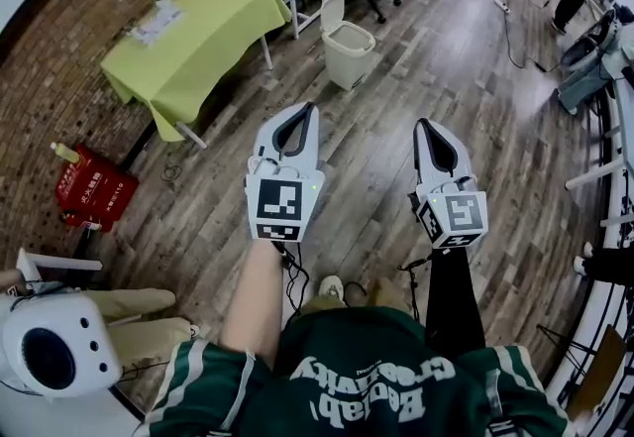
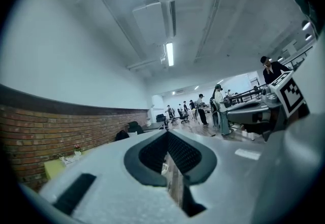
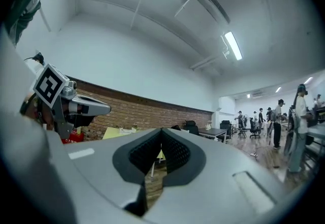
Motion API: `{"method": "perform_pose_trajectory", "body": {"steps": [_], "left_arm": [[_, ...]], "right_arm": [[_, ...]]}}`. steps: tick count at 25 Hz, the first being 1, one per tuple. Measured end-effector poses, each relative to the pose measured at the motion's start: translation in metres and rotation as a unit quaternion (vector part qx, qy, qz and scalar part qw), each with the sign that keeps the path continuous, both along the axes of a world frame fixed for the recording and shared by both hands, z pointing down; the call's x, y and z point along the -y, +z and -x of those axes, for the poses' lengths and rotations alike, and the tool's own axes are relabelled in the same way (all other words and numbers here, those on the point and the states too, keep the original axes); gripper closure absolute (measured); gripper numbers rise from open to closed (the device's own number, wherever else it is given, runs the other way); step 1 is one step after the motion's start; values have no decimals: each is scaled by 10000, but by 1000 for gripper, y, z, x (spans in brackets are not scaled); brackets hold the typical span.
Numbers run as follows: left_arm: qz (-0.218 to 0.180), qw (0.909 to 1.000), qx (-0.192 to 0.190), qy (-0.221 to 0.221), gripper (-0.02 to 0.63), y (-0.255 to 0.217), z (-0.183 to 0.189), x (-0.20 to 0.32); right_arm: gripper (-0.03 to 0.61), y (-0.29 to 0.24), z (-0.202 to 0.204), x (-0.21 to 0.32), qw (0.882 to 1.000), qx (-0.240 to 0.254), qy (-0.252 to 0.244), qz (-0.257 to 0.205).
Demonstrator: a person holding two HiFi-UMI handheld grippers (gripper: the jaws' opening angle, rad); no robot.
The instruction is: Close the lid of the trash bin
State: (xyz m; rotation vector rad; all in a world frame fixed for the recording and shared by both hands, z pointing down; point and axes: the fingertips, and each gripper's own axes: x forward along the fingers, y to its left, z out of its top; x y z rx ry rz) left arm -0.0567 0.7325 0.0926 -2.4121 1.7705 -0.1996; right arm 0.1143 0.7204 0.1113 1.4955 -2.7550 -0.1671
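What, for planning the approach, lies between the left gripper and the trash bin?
Only bare wooden floor, between left gripper and trash bin, in the head view.

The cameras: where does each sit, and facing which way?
Head view: on the person's head, steeply down at floor, trash bin, arms, left gripper and right gripper.
Left gripper view: on that gripper, level along its shut jaws toward distant people.
Right gripper view: likewise, along its own.
Shared: each gripper view shows the other gripper's marker cube.

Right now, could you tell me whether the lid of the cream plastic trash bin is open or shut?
Open: the lid stands upright behind the cream plastic trash bin, leaving its mouth uncovered.
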Motion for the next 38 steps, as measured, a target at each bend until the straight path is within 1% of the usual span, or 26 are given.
{"method": "perform_pose_trajectory", "body": {"steps": [2,3,4,5,6,7,12,19,27,29,38], "left_arm": [[28,10000,37,5,607,4,3,1],[42,10000,50,30,612,5,4,3],[63,9999,64,64,599,7,5,5],[82,9999,77,102,559,8,5,7],[87,9998,82,139,539,8,5,9],[72,9998,75,170,534,6,5,12],[-87,9997,-31,214,531,-7,8,31],[-181,9996,-65,222,531,-10,4,71],[-204,9998,-65,54,531,-9,7,145],[-196,9998,-60,13,531,-10,8,168],[-221,9996,-6,-167,531,-14,8,277]], "right_arm": [[552,2,2,1,10000,45,13,-9],[513,3,2,3,10000,64,19,-3],[506,4,3,5,10000,83,25,11],[506,5,4,7,9999,102,33,30],[506,5,4,10,9999,121,40,45],[506,4,5,13,9999,139,46,45],[506,-10,7,34,9997,228,62,-65],[506,-9,5,79,9995,290,-17,-98],[509,-11,11,162,9987,413,-263,-170],[520,-10,12,188,9985,417,-325,-142],[520,-14,21,304,9967,517,-603,-152]]}}
